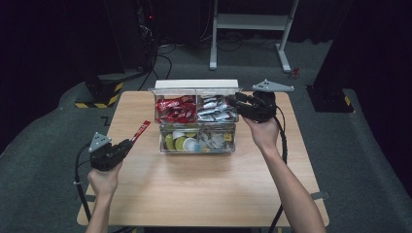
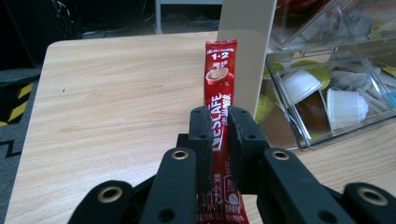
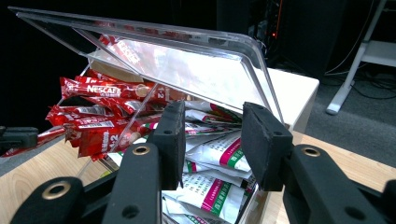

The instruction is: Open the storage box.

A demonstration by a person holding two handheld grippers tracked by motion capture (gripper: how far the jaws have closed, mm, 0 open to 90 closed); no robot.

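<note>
My left gripper [image 1: 130, 141] is shut on a red Nescafe stick sachet [image 1: 141, 130], left of the clear box [image 1: 197, 149] and above the table. In the left gripper view the sachet [image 2: 220, 70] stands up between the jaws of that gripper [image 2: 219, 121]. The box's clear lid [image 1: 194, 84] is raised at the back. My right gripper [image 1: 233, 101] sits at the box's back right corner, and its jaws [image 3: 210, 135] are closed on the lid's [image 3: 187, 65] lower corner. Red sachets [image 3: 98, 116] and white-green sachets [image 3: 219, 154] fill the back compartments. Capsules [image 2: 345, 107] lie in the front ones.
The box stands at the back middle of the wooden table [image 1: 194, 194]. Beyond the table a white metal stand [image 1: 252, 22] rests on the grey carpet. A yellow-black striped base [image 1: 99, 92] is near the table's back left corner.
</note>
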